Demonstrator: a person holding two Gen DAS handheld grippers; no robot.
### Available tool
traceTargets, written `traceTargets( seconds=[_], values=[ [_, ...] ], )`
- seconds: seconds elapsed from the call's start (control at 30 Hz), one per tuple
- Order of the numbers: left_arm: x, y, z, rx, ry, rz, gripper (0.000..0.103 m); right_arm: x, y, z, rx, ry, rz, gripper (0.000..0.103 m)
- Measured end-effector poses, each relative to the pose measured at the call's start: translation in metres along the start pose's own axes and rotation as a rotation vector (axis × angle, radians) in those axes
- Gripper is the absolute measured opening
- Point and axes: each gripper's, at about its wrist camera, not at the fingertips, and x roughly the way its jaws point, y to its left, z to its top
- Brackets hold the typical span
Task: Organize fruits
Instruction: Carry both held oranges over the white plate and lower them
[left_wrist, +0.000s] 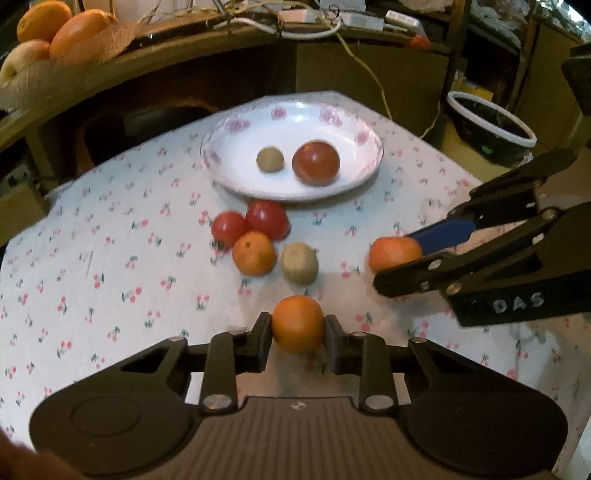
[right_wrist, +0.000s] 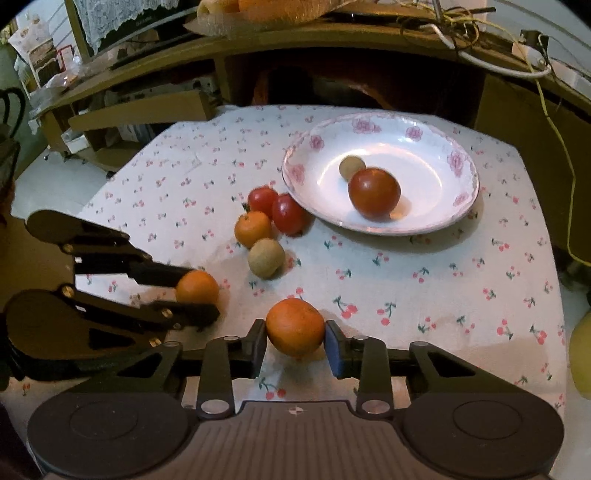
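Orange citrus fruit sits between the pads of each pair of tongs: the left tongs (left_wrist: 298, 328) clamp one small orange (left_wrist: 298, 324), and the right tongs (right_wrist: 295, 338) clamp a second orange (right_wrist: 295, 328), both near the worktop's (right_wrist: 424, 295) near edge. Each fruit is almost round, so no long axis can be told. A third orange (right_wrist: 254, 228) lies loose at mid-worktop, touching two red tomatoes (right_wrist: 280, 206), with one brownish kiwi (right_wrist: 266, 257) just beside it, its slightly longer axis tilted. Toward the far edge stands one flowered white plate (right_wrist: 436, 147) carrying one larger dark red tomato (right_wrist: 374, 194) and one small kiwi (right_wrist: 351, 167). Cherry-print cloth covers the worktop.
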Motion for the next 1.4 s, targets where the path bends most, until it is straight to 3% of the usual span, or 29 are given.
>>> traceTargets(
  seconds=[0.5,0.93,1.4],
  values=[
    [0.007,-0.003,0.052,-0.023,-0.096,0.048,0.035,-0.009,-0.023,0.03,0.077,-0.102,-0.058,0.034],
    [0.036,-0.003,0.082,-0.027,-0.109,0.091,0.035,0.0,-0.052,0.049,0.13,-0.142,-0.132,0.034],
    [0.058,0.005,0.089,-0.051,-0.093,0.113,0.035,0.021,-0.065,0.062,0.104,-0.145,-0.173,0.035]
  ],
)
